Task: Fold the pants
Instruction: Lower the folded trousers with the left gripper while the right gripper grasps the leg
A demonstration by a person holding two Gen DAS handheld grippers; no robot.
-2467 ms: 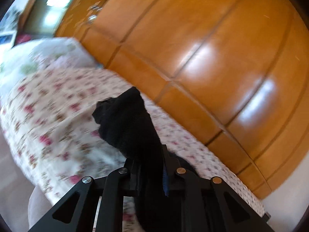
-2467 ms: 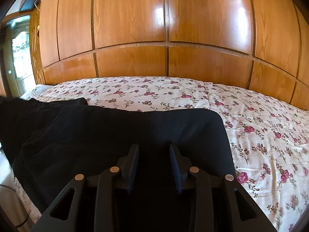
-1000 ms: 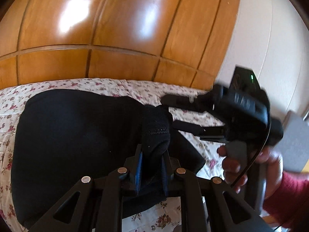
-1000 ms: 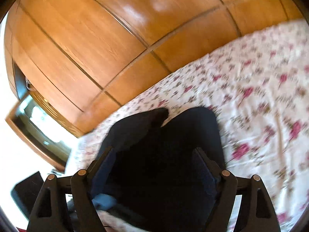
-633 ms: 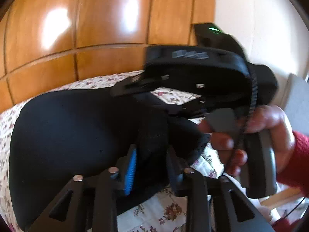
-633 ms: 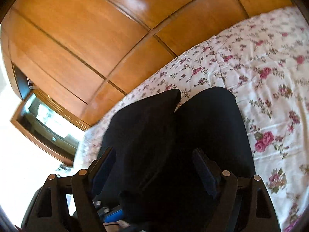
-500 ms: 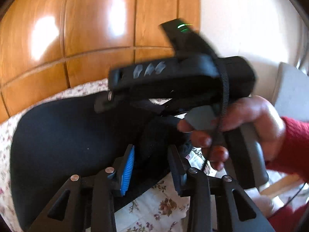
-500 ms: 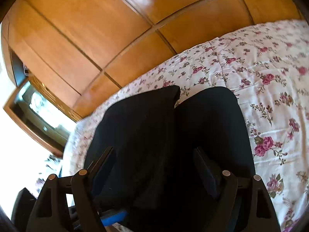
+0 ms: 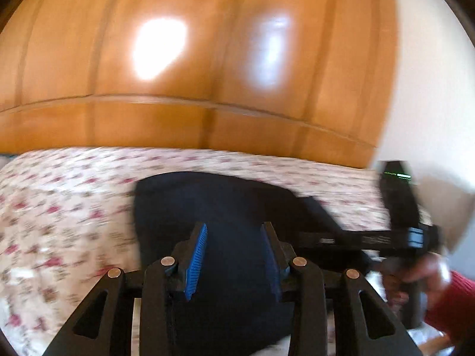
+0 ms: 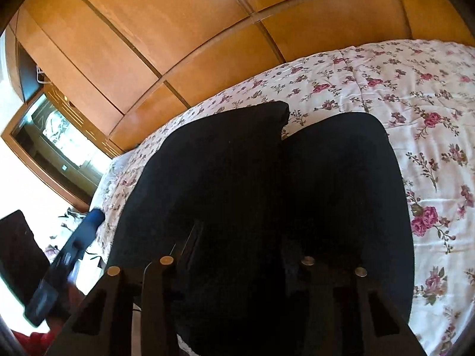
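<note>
Black pants [image 10: 267, 178] lie folded on the floral bedspread [image 10: 415, 95], one layer over another, two rounded ends pointing toward the wardrobe. They also show in the blurred left wrist view [image 9: 213, 201]. My left gripper [image 9: 234, 237] is open over the pants' near edge, blue pads apart, nothing between them. My right gripper [image 10: 240, 237] is over the near part of the pants; its dark fingers blend into the cloth, with a gap between them and no cloth visibly pinched. The right gripper's body [image 9: 397, 237] shows at the right in the left view.
A glossy wooden wardrobe [image 10: 178, 44] runs along the far side of the bed. A white wall [image 9: 430, 89] is at the right. A framed window or mirror [image 10: 56, 136] stands at the left. The left gripper's body [image 10: 68, 255] shows beside the bed's left edge.
My left gripper has let go of the pants' fold and opened, pulling back and swinging left. My right gripper's jaws have narrowed from wide open. The folded layer now rests flat.
</note>
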